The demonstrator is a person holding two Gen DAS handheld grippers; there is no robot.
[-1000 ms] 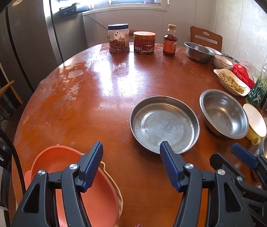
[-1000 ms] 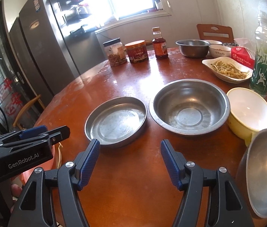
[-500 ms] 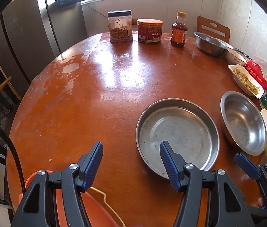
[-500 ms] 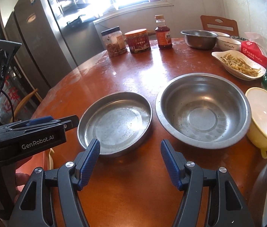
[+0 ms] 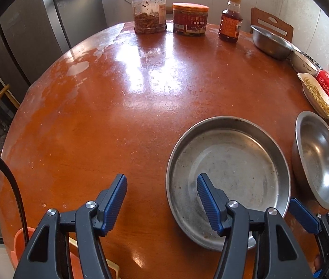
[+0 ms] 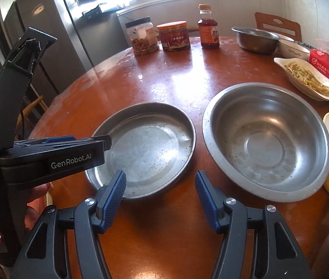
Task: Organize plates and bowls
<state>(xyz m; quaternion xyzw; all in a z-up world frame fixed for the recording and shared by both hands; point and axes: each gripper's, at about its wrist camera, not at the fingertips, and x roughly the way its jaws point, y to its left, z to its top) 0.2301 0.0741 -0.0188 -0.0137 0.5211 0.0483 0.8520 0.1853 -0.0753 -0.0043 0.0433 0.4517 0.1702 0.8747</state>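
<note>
Both grippers spread wide, nothing held: left gripper (image 5: 162, 197) straddles near rim of flat steel plate (image 5: 228, 179), which holds nothing; right gripper (image 6: 159, 195) hovers between it and steel bowl (image 6: 266, 139), also unfilled. White dish (image 6: 304, 76) holds pale shredded food.

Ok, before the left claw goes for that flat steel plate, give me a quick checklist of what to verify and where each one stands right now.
1. Left claw open: ok, its jaws are spread wide with nothing between them.
2. Steel plate empty: ok, only faint specks inside.
3. Left claw lined up on the plate rim: not ok, one finger is over the plate's inside, the other over bare table; the rim lies between them, but actual height cannot be told.
4. Right claw open and out of the way: ok, open, just short of the plate's near edge.
5. Steel bowl empty, ready for stacking: ok.
6. Plate and bowl apart: ok, a strip of table shows between them.
</note>
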